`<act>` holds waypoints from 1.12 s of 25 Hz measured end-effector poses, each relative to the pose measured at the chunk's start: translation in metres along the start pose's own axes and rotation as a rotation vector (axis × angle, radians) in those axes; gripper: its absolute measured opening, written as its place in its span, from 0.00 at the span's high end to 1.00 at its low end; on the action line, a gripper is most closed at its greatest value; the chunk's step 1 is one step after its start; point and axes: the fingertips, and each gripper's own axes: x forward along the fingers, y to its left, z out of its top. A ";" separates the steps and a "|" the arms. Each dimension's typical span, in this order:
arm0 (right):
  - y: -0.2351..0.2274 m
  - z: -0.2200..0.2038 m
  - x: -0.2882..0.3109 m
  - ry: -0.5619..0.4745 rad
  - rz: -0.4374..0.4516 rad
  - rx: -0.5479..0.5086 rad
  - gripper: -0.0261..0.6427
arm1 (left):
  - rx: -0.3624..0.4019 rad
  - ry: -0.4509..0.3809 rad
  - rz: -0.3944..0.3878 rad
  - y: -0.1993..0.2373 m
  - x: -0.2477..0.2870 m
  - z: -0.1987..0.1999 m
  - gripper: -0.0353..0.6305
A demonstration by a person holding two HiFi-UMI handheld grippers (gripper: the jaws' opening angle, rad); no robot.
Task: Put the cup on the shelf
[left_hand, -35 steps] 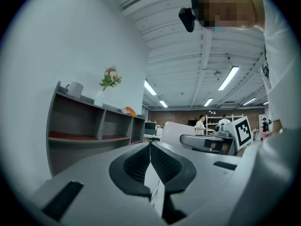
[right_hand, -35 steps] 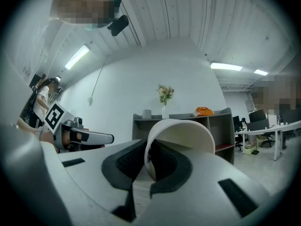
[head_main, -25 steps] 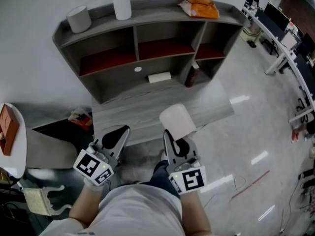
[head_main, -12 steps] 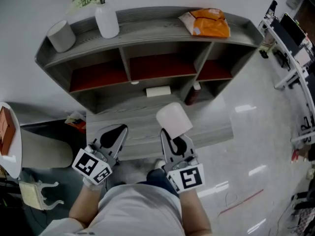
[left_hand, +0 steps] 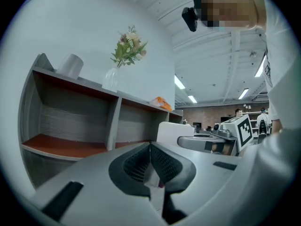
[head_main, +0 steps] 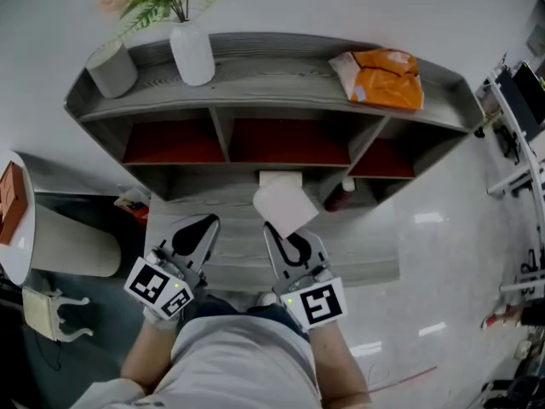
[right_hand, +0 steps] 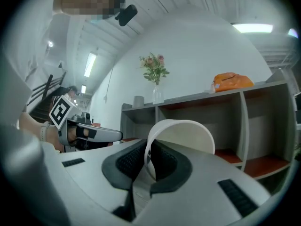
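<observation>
The right gripper (head_main: 283, 239) grips a white cup (head_main: 284, 206) by its rim wall, holding it tilted before the middle compartment of the grey shelf (head_main: 281, 71), while the left gripper (head_main: 194, 233) hangs beside it, jaws closed on nothing. On the shelf's top stand a grey cylinder (head_main: 111, 68), a white vase (head_main: 192, 54) holding flowers and an orange bag (head_main: 385, 77), its print too small to read. Since a second ago the cup has moved left and nearer the shelf, now overlapping the white box (head_main: 280, 178) on the low ledge.

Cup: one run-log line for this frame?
phase: carry | right tool: shut on cup rim | left tool: shut, empty | shelf: ahead, cup not yet placed
</observation>
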 end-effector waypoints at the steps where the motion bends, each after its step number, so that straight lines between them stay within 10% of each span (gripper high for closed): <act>1: 0.001 0.001 0.006 0.006 0.021 -0.012 0.91 | 0.000 -0.003 0.013 0.003 0.000 0.001 0.92; 18: 0.085 -0.023 0.143 0.293 0.218 -0.224 0.91 | -0.033 -0.016 0.160 0.107 -0.066 0.007 0.92; 28: 0.092 -0.046 0.206 0.471 0.185 -0.340 0.90 | -0.085 -0.026 0.161 0.151 -0.094 -0.003 0.92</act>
